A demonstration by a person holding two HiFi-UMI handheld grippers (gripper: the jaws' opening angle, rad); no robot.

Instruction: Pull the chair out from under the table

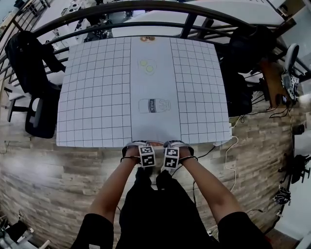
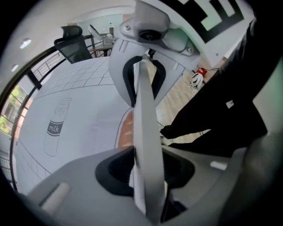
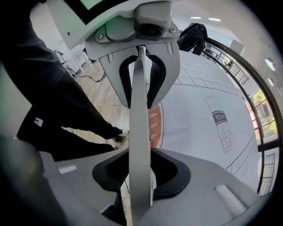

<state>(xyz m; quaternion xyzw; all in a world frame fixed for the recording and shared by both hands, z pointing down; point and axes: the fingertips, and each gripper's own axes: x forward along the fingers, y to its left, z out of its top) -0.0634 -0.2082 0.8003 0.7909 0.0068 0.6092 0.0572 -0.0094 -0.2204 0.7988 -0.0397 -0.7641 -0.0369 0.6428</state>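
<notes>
The chair shows only as the thin pale-grey top edge of its backrest (image 2: 148, 145) (image 3: 139, 132), running straight between both pairs of jaws. The rest of it is hidden under the table (image 1: 97, 97), which has a white grid cloth. My left gripper (image 1: 146, 154) (image 2: 148, 176) and right gripper (image 1: 171, 156) (image 3: 140, 176) sit side by side at the table's near edge and point down. Each pair of jaws straddles the backrest edge, with a dark gap on both sides of it. I see no pad pressing on it.
Black office chairs stand at the table's left (image 1: 34, 73) and right (image 1: 248, 53). A dark railing (image 1: 146, 7) curves behind the table. Cables (image 1: 233, 155) trail over the wooden floor on the right. The person's legs (image 1: 160, 204) are just behind the grippers.
</notes>
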